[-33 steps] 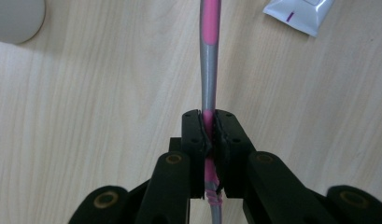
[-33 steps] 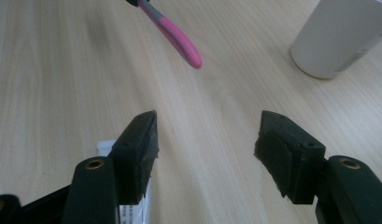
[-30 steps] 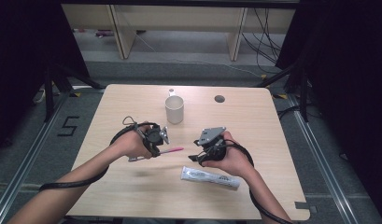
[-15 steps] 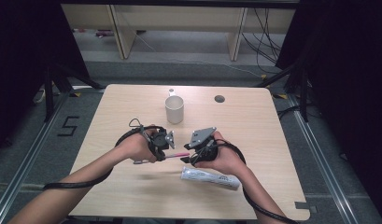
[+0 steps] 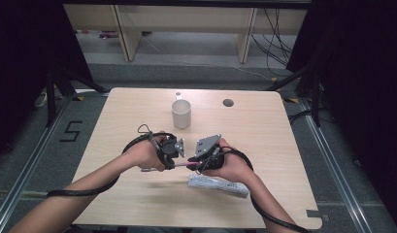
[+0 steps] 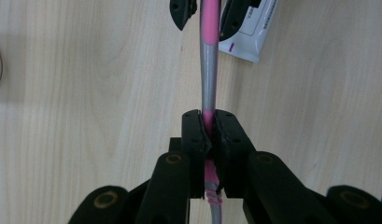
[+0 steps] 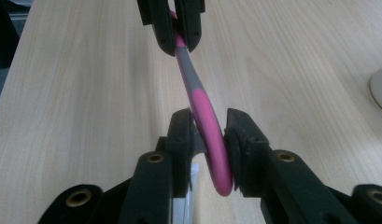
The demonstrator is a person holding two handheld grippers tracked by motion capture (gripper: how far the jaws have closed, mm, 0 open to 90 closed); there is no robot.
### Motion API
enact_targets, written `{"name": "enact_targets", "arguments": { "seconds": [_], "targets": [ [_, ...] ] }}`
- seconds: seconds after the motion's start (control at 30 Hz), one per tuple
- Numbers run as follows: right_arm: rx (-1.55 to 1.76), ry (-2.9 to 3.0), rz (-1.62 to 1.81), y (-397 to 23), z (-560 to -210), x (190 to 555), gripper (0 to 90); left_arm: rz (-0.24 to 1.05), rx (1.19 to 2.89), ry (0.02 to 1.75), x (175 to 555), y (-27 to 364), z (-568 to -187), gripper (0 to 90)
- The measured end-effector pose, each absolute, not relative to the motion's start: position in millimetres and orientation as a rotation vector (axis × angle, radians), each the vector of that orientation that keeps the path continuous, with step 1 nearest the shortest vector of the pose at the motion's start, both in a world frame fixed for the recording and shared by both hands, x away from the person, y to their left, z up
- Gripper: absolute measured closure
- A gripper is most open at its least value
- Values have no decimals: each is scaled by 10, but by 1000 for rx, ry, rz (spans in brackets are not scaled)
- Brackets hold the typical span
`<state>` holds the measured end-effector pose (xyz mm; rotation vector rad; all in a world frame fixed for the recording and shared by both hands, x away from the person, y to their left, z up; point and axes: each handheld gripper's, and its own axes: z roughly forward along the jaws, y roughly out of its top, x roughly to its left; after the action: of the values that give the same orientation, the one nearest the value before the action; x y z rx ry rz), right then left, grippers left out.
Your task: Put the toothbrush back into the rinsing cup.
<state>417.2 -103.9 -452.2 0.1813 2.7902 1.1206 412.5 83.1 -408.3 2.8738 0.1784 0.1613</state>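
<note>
left hand-held gripper: clamped on toothbrush | right hand-held gripper: jaws just closing around handle end, contact unclear | handover begun, release pending | toothpaste tube untouched on tabletop

Light fell from overhead onto the pale table, which stood bright while the floor and the black curtains around it sank into gloom. Shadows under the forearms were soft and short. The high view was slightly grainy (its far edges bowed a little). Both gripper views were sharp on the wood grain, though the nearest black jaws blurred at the bottom.
</note>
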Motion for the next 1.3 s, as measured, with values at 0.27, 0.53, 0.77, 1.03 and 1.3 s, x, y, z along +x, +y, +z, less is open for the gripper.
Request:
{"name": "enact_targets", "arguments": {
  "seconds": [0.27, 0.53, 0.77, 1.03, 1.3],
  "targets": [
    [187, 2827, 1102, -1034, -4527, 4124, 780, 151, 2891, 144, 4110, 825, -4093, 824],
    [85, 2853, 1089, -1020, -4539, 4095, 816, 112, 2898, 111, 4113, 821, -4114, 810],
    [245, 2841, 1076, -1110, -4541, 4036, 816, 224, 2784, 191, 4110, 883, -4018, 650],
    [350, 2688, 1131, -1343, -4559, 4116, 816, 382, 2377, 447, 4053, 1195, -3854, 346],
    [511, 2484, 1229, -1584, -4517, 4062, 816, 284, 2005, 766, 3983, 1610, -4185, 307]
  ]
}}
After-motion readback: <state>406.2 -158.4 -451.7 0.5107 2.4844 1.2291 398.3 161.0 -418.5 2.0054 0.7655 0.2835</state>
